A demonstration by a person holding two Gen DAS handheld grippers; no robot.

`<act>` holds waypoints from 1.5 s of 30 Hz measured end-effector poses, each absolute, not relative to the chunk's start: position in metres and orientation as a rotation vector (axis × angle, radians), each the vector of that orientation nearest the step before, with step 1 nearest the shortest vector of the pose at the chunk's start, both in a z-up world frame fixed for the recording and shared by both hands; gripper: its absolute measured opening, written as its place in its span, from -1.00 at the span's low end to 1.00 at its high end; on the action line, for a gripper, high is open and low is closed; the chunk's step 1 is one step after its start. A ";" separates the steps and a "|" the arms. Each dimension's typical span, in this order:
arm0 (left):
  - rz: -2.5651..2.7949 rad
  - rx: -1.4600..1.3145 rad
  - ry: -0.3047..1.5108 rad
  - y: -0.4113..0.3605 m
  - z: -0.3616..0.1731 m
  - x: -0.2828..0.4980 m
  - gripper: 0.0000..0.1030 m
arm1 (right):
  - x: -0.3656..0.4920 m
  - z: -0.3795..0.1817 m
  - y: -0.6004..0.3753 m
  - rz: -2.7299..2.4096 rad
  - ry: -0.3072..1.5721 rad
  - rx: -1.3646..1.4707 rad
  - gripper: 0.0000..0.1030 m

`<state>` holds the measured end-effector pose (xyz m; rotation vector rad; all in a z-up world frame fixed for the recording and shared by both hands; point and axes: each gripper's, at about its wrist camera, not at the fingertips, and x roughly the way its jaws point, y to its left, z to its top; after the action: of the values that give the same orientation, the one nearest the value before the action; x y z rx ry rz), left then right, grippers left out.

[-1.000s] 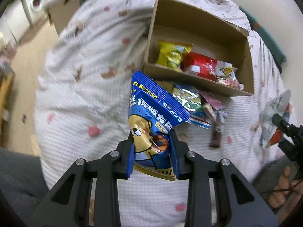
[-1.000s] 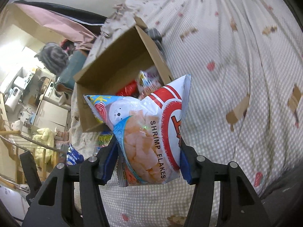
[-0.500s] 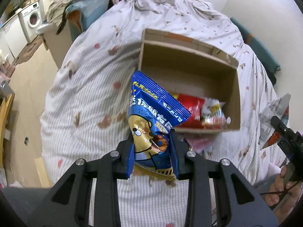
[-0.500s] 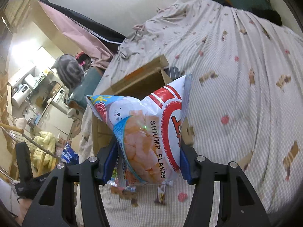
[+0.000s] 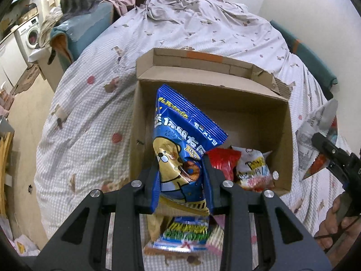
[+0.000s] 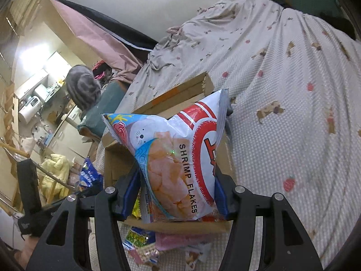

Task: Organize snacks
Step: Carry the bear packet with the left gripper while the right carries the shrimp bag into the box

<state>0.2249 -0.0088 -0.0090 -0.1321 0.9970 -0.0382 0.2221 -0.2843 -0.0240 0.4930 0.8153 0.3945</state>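
Bed [image 5: 94,103] carries the box [image 5: 225,85], which has slid from far ahead to right under both grippers since a second ago. So both bags look ready to drop in. Left gripper [image 5: 181,176] clamped on blue bag [image 5: 180,144], over box's near-left corner. Right gripper [image 6: 177,194] clamped on shrimp bag [image 6: 176,158], above box's near wall. Loose snacks [image 5: 185,234] still lie outside.
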 end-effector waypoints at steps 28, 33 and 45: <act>0.032 -0.081 1.062 -0.031 -0.047 0.306 -0.38 | 0.281 -0.063 -0.238 0.468 0.968 0.469 0.34; 0.055 -0.036 1.042 -0.032 -0.042 0.301 0.19 | 0.280 -0.059 -0.241 0.491 0.950 0.489 0.48; 0.047 -0.042 1.015 -0.025 -0.029 0.287 0.52 | 0.274 -0.046 -0.243 0.485 0.911 0.469 0.75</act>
<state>0.2874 -0.0249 -0.0288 -0.0416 1.0146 0.0471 0.2735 -0.2427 -0.0462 0.4688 0.9113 0.4852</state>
